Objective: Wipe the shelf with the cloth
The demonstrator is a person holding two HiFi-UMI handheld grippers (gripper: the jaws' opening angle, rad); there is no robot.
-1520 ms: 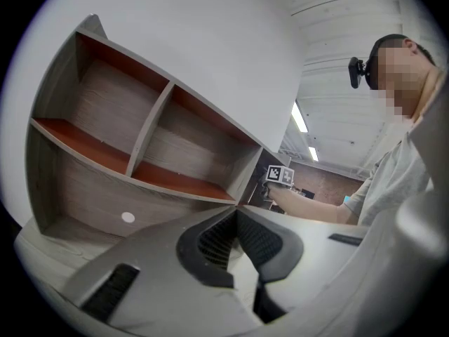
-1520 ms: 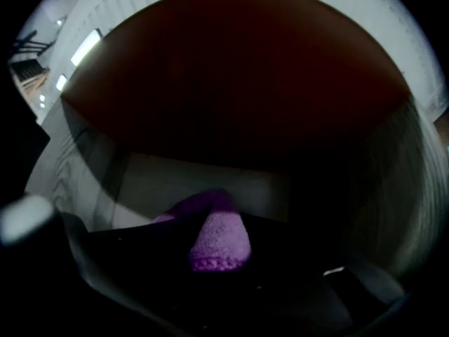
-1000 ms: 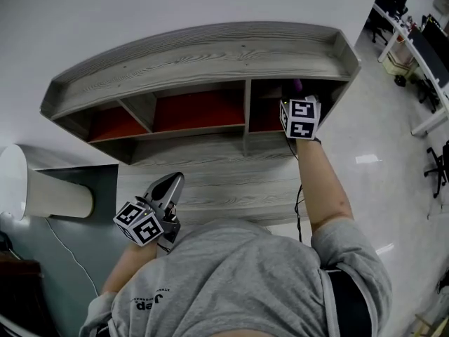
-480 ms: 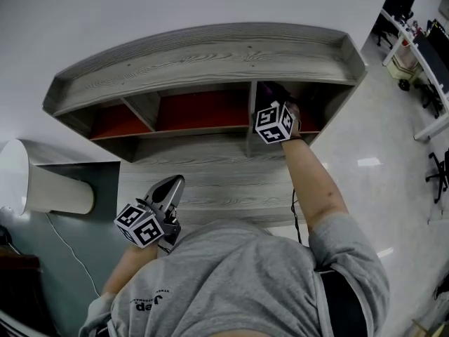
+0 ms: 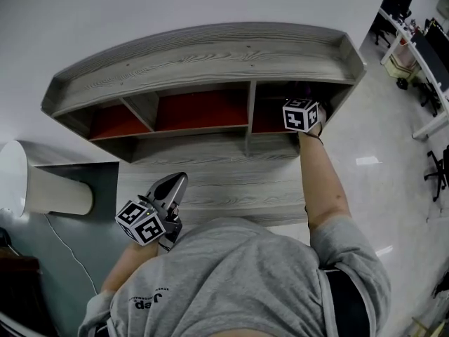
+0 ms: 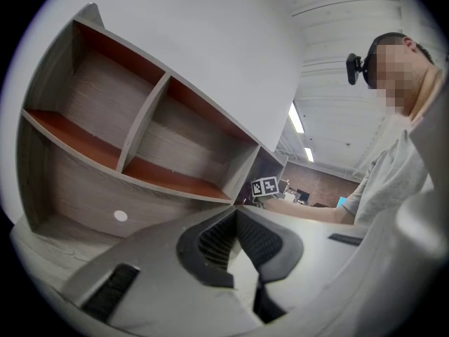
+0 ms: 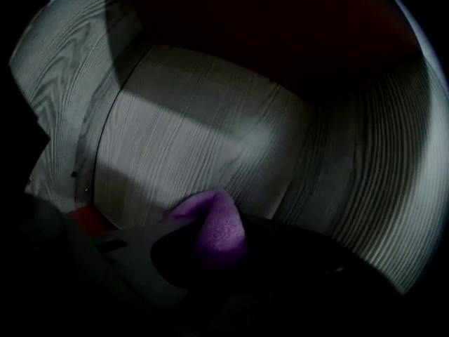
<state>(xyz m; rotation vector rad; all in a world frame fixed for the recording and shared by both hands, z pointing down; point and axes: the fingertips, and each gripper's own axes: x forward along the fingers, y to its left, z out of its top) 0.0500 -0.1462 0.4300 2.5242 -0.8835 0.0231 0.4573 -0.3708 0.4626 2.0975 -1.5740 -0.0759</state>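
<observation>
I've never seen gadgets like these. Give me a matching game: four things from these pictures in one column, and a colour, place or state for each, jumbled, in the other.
Things:
1. left gripper
2. right gripper
3. cloth
4. shelf

Descriptions:
A. purple
B. grey wood grain, red inside
C. shut, empty, held low by the person's chest
D. reaching into the shelf's right end, clamped on something

Pairs: 1-C, 2-D, 3-A, 4-B

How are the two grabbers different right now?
The right gripper pinches the purple cloth; the left gripper is shut on nothing. The right gripper reaches into the right-hand compartment of the shelf, in shadow; the left gripper hangs low, near the person, outside the shelf. Both have their jaws closed.
</observation>
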